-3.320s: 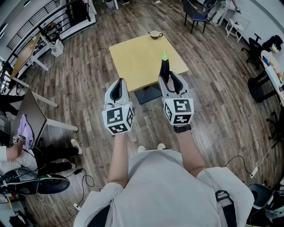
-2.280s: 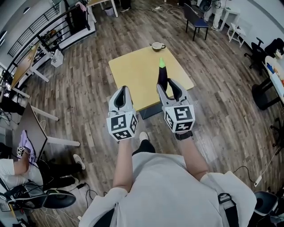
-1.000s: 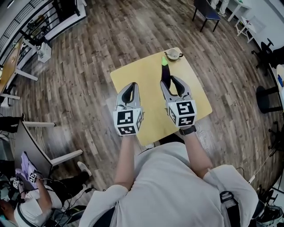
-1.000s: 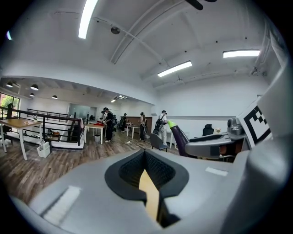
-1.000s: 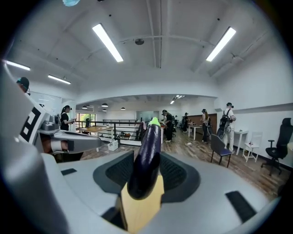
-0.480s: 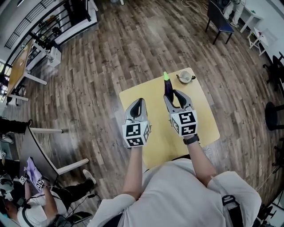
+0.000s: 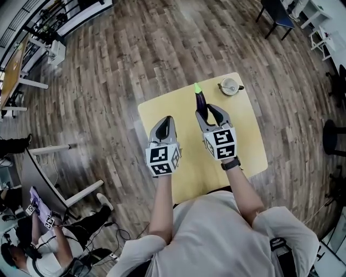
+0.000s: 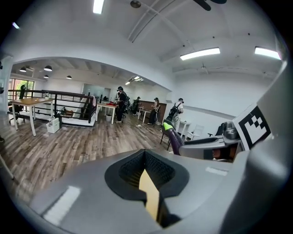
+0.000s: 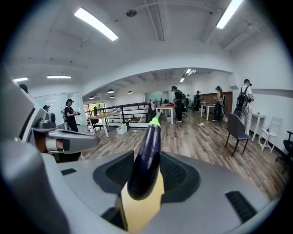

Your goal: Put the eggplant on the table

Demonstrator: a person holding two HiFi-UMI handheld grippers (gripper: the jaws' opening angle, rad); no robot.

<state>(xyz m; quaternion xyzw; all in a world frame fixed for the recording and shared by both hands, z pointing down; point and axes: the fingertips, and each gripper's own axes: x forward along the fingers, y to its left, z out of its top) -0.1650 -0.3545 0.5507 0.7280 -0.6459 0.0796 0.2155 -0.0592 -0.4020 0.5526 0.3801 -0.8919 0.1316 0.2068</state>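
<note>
A dark purple eggplant point(image 7: 200, 100) with a green stem tip sticks out forward from my right gripper point(image 7: 208, 110), which is shut on it. In the right gripper view the eggplant point(image 9: 146, 160) lies clamped between the two dark pads, its stem pointing away. It hangs above the yellow table point(image 7: 243, 135), over the far middle part. My left gripper point(image 7: 165, 120) is beside it on the left, also over the table, jaws together with nothing in them. The left gripper view shows the eggplant point(image 8: 173, 136) off to the right.
A cup on a saucer point(image 7: 230, 86) stands at the table's far right corner, close beyond the eggplant's tip. Wooden floor surrounds the table. A dark chair point(image 7: 275, 11) is at the top right, and a white desk point(image 7: 59, 157) with a seated person at the lower left.
The person has walked up to the yellow table. Both grippers have gone from short of its near edge to over its top and lower, with the eggplant still held.
</note>
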